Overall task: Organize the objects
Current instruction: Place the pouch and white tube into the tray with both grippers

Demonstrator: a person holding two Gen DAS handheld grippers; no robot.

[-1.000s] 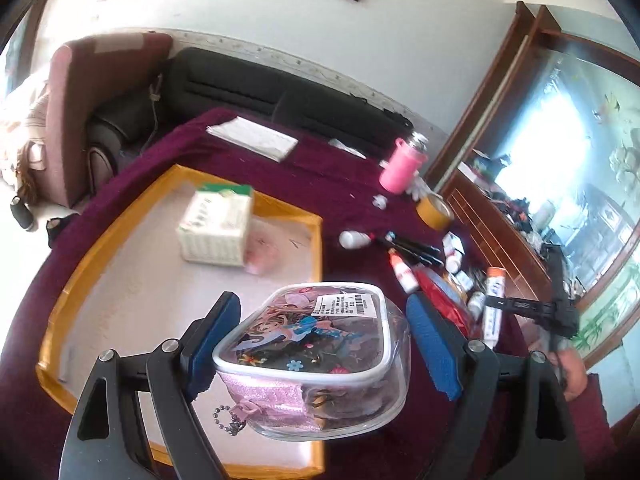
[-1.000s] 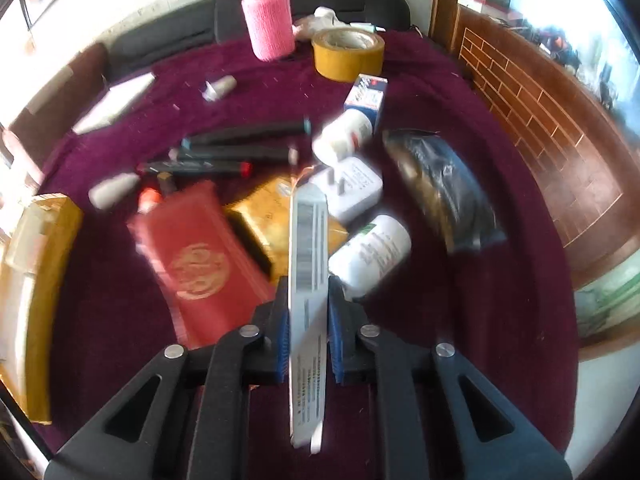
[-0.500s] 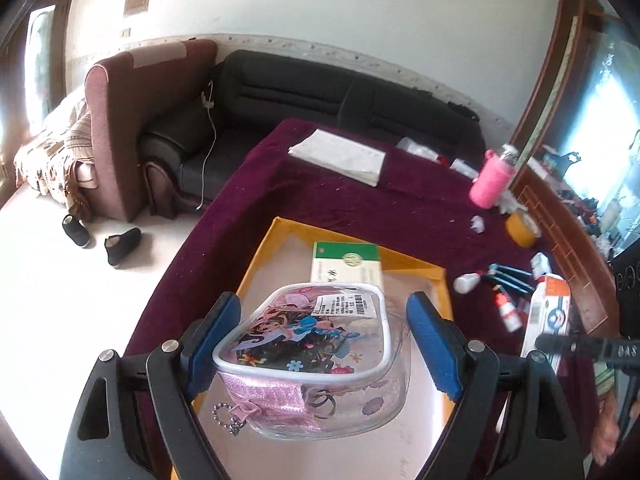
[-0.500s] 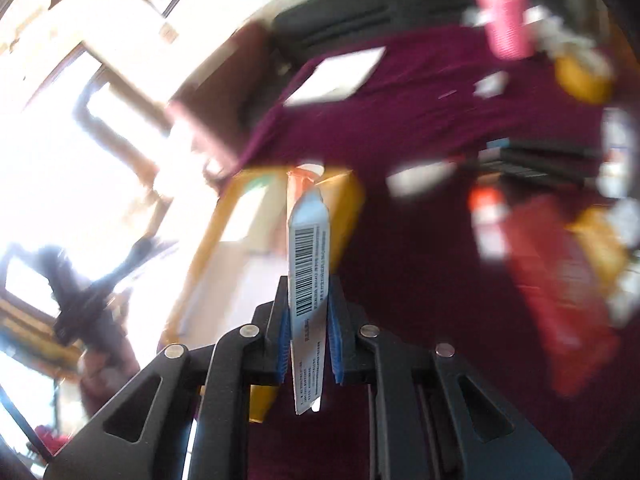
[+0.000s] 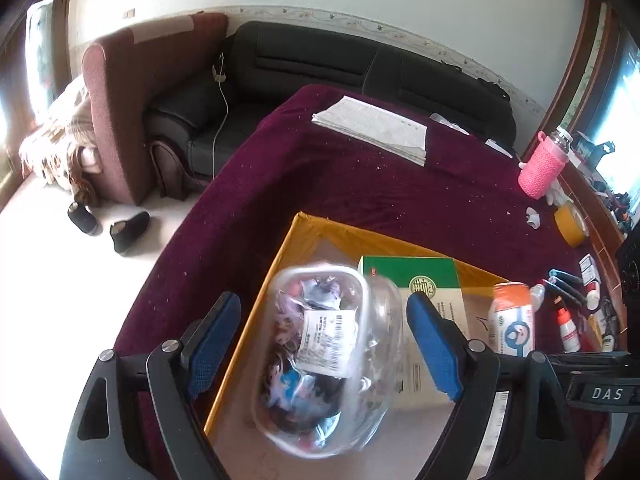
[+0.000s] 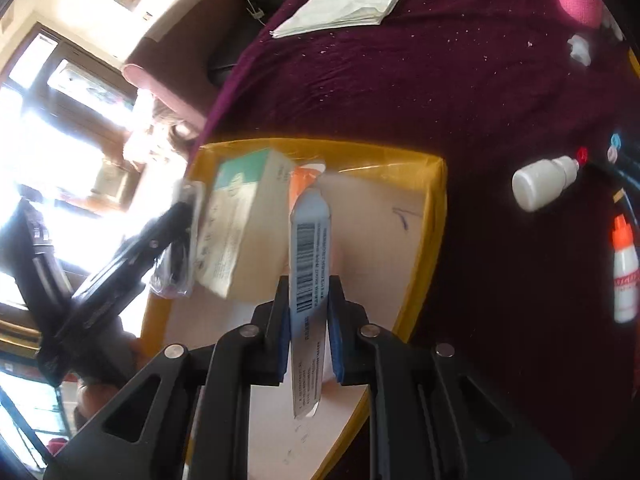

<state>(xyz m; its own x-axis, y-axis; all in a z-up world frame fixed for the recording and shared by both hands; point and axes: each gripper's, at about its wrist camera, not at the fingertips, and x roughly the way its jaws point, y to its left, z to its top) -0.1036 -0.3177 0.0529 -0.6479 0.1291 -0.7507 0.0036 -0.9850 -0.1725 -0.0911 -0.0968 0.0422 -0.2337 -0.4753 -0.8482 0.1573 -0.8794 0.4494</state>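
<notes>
Home living room: black leather sofa (image 5: 360,68) against the wall, maroon armchair (image 5: 132,92), pair of black shoes (image 5: 108,224) on the floor, table (image 5: 320,176) under maroon cloth.

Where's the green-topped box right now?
The green-topped box lies in the yellow tray, toward its far side; in the left wrist view it sits just behind the clear pouch, left of the orange-capped package.

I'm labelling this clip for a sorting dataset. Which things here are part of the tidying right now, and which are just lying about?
In play:
- clear pouch, between the open left gripper fingers
- flat carton, clamped in the right gripper
- yellow tray
- green-and-white box in the tray

Lying about:
- pink bottle
- tape roll
- papers
- white dropper bottle
</notes>
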